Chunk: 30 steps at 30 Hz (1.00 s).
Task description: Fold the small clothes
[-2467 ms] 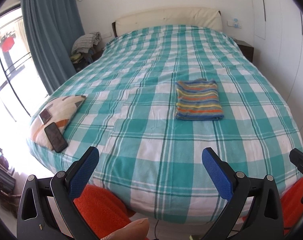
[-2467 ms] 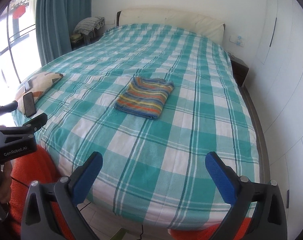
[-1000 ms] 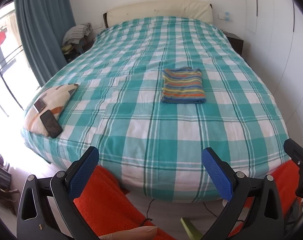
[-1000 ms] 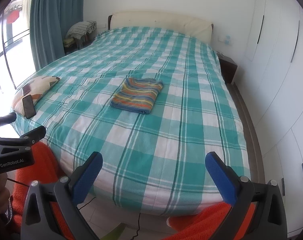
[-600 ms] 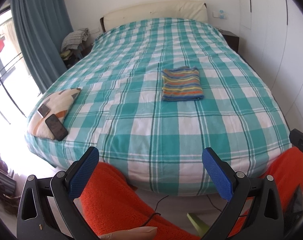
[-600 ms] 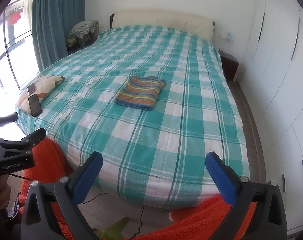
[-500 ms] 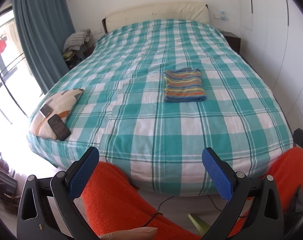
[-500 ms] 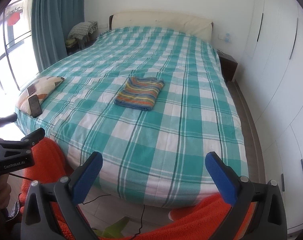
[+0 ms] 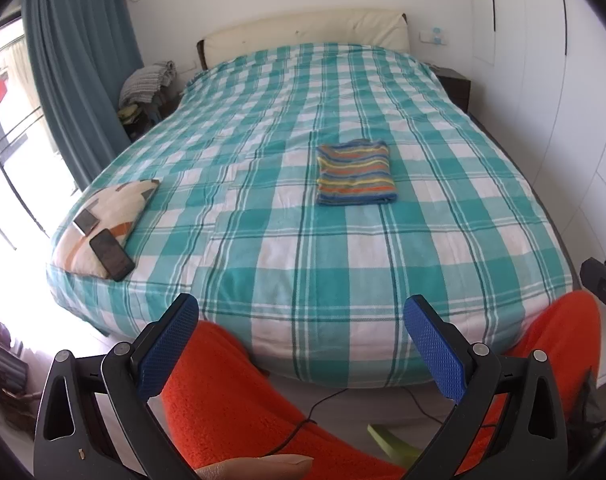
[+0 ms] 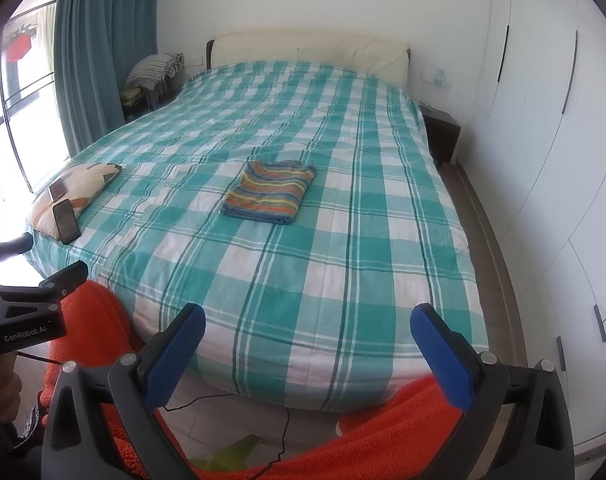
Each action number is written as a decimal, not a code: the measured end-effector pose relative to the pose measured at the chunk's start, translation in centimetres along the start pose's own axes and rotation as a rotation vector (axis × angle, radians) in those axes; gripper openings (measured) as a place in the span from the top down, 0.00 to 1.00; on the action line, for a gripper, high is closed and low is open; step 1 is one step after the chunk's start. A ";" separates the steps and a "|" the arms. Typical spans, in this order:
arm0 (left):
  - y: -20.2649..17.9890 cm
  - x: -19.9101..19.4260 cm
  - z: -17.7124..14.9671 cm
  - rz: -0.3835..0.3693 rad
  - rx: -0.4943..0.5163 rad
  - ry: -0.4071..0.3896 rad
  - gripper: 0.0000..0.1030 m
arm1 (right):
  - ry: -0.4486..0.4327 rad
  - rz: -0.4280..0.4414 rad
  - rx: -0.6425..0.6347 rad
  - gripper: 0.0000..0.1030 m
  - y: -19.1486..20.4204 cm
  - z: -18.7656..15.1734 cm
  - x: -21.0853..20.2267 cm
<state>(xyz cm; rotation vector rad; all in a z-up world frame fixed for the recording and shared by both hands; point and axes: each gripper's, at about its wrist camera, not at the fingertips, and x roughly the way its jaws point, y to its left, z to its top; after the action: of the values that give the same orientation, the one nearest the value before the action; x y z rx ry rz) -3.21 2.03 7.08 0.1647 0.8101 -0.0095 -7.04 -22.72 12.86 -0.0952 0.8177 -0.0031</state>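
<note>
Striped garment (image 9: 355, 172): the task's object, a small knit piece in orange, yellow, blue and green stripes, already lying as a flat rectangular packet.
Left gripper (image 9: 301, 344): blue-padded fingers spread wide, holding nothing; it hangs off the near edge of the bed, well apart from the garment.
Right gripper (image 10: 309, 354): fingers likewise wide and empty, also short of the near edge.
Person: orange-clad legs (image 9: 239, 392) fill the space below both grippers; a fingertip (image 9: 255, 468) shows at the bottom of the left wrist view.
Location of garment: on the checked bedspread (image 9: 303, 248), about mid-bed and slightly right of centre, with bare cover on all sides.
Long axis: runs near to far, roughly along the bed's length; the stripes cross it left to right. In the right wrist view the packet appears angled, its far end leaning right.
Edges: the near edge looks thick and rounded, probably a fold; the far edge is looser and a little uneven.
Handling (judged): light, soft and limp, not fragile; layers may slide apart if lifted by one corner.
Hold (judged): pinch all layers at the two near corners, one gripper each.
Task state (judged): the fold appears complete.
Periphery: a patterned cushion (image 9: 107, 220) carrying a dark phone (image 9: 111, 254) at the near left corner.
</note>
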 end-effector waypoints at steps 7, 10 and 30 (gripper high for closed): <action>0.1 0.0 0.0 -0.001 0.001 0.001 0.00 | -0.012 -0.014 0.001 0.02 -0.2 0.1 -0.5; 0.1 0.0 0.0 -0.002 0.002 0.000 0.00 | -0.012 -0.013 0.001 0.02 -0.2 0.1 -0.5; -0.6 -0.6 0.0 -0.006 -0.009 -0.014 0.00 | -0.021 0.014 0.013 0.02 -0.4 -0.4 -1.3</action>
<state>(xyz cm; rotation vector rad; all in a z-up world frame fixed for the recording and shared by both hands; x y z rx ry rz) -3.70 1.43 7.43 0.1539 0.7962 -0.0126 -8.22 -23.14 13.61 -0.0770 0.7967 0.0062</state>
